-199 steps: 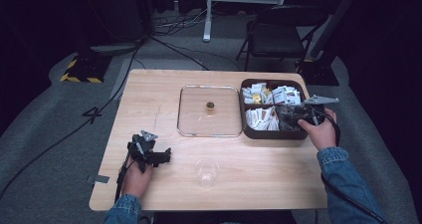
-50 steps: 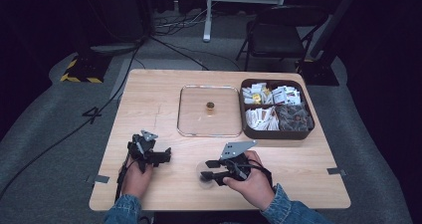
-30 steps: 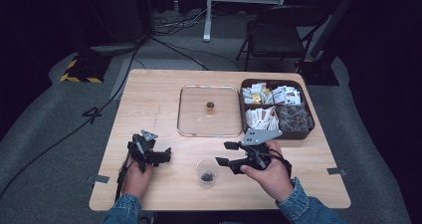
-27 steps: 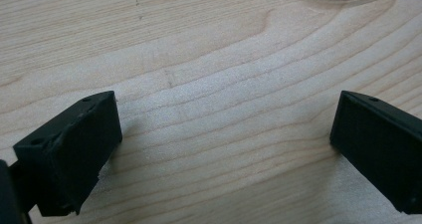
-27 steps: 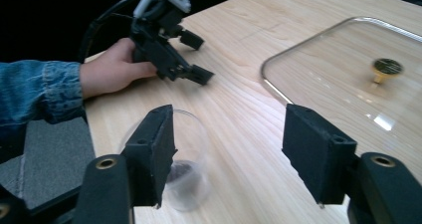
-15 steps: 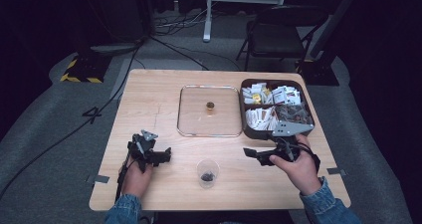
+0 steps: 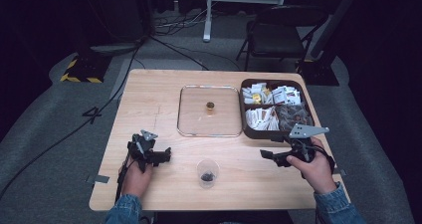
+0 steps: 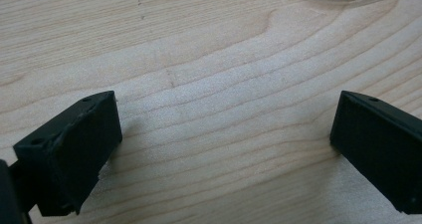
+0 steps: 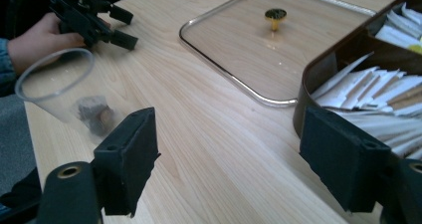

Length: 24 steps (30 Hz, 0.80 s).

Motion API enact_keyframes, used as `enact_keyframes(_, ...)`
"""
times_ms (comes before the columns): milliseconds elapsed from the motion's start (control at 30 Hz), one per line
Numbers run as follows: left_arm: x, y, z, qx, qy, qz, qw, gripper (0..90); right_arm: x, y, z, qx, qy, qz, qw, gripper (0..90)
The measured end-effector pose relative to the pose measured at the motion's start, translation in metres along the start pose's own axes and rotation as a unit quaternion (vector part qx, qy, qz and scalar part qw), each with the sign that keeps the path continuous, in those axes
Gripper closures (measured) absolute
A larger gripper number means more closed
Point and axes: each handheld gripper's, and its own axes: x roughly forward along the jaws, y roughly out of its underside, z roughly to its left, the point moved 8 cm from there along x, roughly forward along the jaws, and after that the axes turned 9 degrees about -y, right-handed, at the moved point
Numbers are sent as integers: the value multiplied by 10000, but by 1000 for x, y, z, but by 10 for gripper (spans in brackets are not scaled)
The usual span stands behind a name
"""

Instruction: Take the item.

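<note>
My left gripper (image 7: 160,156) sits low on the desk (image 7: 149,94) near its left front corner, jaws spread wide with bare wood grain between them, nothing gripped. My left hand (image 7: 133,176) wraps its grip from the front edge. Over on the right side my right gripper (image 7: 268,158) hovers above the wood in my right hand (image 7: 314,170), jaws also well apart and empty, its grey plate just in front of the brown tray (image 7: 242,115).

Between my two grippers, close to the front edge, stands the clear plastic cup (image 7: 207,172), upright, with a small dark lump (image 9: 94,115) lying in its bottom. From the right gripper view the cup stands just beyond my left-hand jaw, apart from it.

Mid-desk lies the square glass lid (image 7: 194,129), flat, its small gold knob (image 7: 210,106) pointing up. Touching or just beside its right edge is the tray at the back right corner, its compartments stuffed with white paper packets (image 7: 262,117) and some darker ones (image 7: 294,115).
</note>
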Motion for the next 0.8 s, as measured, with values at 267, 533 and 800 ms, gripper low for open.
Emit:
enact_keyframes(267,0,0,0,-1,-2,-1,10000,1,4,19,-17,3,137,114,9998,224)
enact_keyframes(533,0,0,0,-2,-3,-1,10000,1,9,44,-39,53,250,183,9995,210)
enact_keyframes(800,0,0,0,0,-1,0,10000,1,15,66,-54,172,373,197,9990,202)
